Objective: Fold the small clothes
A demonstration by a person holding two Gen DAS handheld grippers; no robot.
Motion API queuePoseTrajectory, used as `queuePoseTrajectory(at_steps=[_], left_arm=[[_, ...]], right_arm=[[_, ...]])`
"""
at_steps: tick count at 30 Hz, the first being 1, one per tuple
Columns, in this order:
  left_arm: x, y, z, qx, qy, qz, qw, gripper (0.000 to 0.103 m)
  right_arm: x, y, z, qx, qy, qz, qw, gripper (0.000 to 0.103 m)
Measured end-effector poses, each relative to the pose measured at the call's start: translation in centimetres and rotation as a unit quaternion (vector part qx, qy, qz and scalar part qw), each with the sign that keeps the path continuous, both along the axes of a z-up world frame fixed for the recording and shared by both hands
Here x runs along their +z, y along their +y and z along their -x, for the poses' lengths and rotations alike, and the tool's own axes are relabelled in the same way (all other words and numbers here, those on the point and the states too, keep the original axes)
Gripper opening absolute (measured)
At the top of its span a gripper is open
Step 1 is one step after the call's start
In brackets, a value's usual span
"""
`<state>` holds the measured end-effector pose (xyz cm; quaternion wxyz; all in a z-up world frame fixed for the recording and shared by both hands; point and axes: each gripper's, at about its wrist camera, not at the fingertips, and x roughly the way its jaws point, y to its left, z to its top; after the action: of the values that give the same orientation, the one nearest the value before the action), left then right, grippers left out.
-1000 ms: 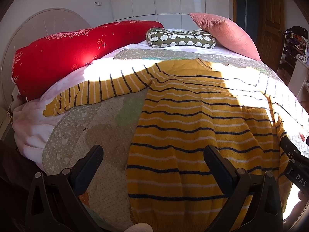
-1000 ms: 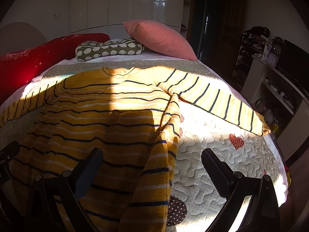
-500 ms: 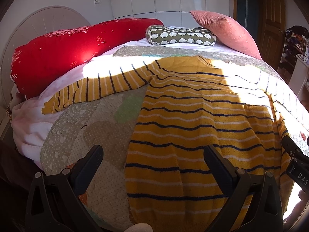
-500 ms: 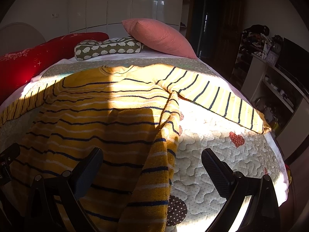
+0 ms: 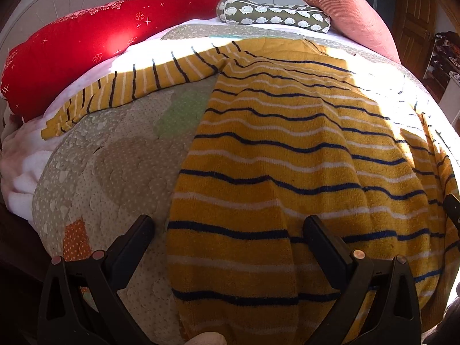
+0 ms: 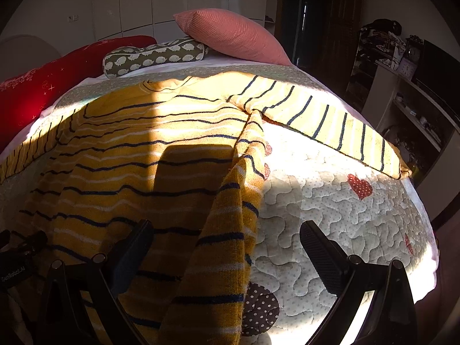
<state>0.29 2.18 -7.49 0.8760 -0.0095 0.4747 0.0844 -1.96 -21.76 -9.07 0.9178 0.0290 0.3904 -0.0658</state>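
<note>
The sweater (image 5: 287, 149) is showing mustard yellow with navy and white stripes. The bolster (image 5: 72, 49) is glowing red; the small cushion (image 5: 273, 14) is wearing olive with white hedgehogs.

A mustard-yellow knitted sweater (image 5: 287, 149) with thin navy and white stripes lies flat, front up, on the quilted bed (image 5: 115, 178), both sleeves stretched sideways, neckline toward the pillows, its right side edge bunched into a raised fold.

Bed w/ patchwork quilt (image 5: 115, 172), striped yellow sweater (image 5: 287, 149) spread flat, red bolster (image 5: 72, 46), hedgehog-print cushion (image 5: 276, 17), pink pillow (image 5: 345, 11) at head
</note>
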Motion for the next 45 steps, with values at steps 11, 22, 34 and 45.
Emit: queuePoseTrajectory(at_steps=[11, 22, 34, 45], left_arm=[[-0.6, -0.9, 0.2, -0.010, -0.014, -0.047, 0.9987, 0.103], [-0.7, -0.5, 0.6, -0.021, -0.008, -0.031, 0.9993, 0.103], [0.8, -1.2, 1.7, -0.048, -0.018, -0.055, 0.9972, 0.103], [10.5, -5.1, 1.1, -0.144, -0.114, -0.051, 0.9818, 0.102]], right_arm=[[-3.0, -2.2, -0.9, -0.012, 0.053, -0.062, 0.997, 0.103], [-3.5, -2.6, -1.8, -0.001, 0.073, -0.081, 0.994, 0.103], [-3.6, -2.3, -2.7, 0.014, 0.074, -0.053, 0.996, 0.103], [0.6, -8.3, 1.4, -0.029, -0.006, -0.091, 0.995, 0.092]])
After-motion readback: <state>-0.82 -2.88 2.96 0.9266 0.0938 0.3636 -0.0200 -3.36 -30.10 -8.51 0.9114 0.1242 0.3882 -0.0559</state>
